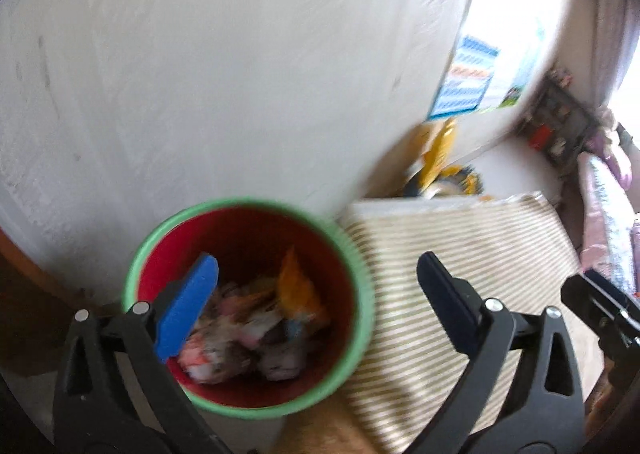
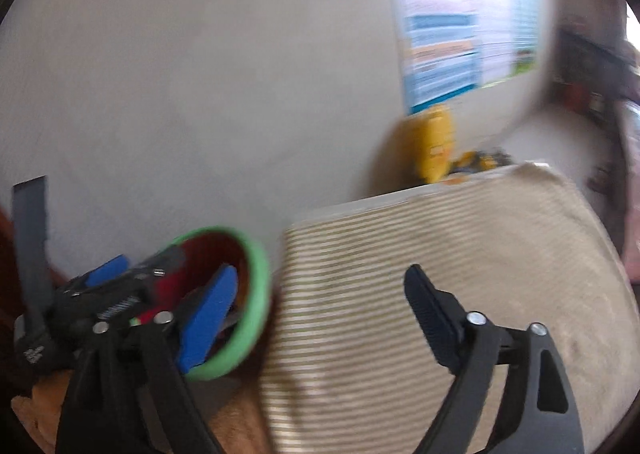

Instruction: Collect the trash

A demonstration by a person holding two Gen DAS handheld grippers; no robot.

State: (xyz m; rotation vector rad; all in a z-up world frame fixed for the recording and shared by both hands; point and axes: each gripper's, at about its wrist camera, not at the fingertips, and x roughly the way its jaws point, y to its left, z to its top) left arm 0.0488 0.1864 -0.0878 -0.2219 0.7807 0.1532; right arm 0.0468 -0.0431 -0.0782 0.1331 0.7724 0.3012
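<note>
In the left wrist view, the left gripper [image 1: 316, 270] is being held above a bin [image 1: 360, 318] with a green rim and red inner wall. Its jaws are standing wide apart, with nothing clamped between them; the blue pad [image 1: 188, 306] is being seen over the bin's left side and the black finger [image 1: 444, 294] over a striped cloth [image 1: 460, 238] just to the right. Inside the bin, crumpled trash [image 1: 248, 330] is lying at the bottom: pale and pinkish wrappers, a greyish wad, and an orange piece [image 1: 298, 286] standing up against the far side. The contents are being blurred, so no piece can be named more closely.

In the right wrist view, the right gripper [image 2: 320, 290] is also being held with its jaws wide apart and empty, the black finger hanging over the striped cloth. The left gripper is being seen at the lower left of this view, in front of the bin.

Beyond the bin, a pale wall [image 1: 240, 74] is being shown, with a yellow object [image 2: 434, 142] near its corner and a blue and white poster [image 2: 444, 58] above that.
</note>
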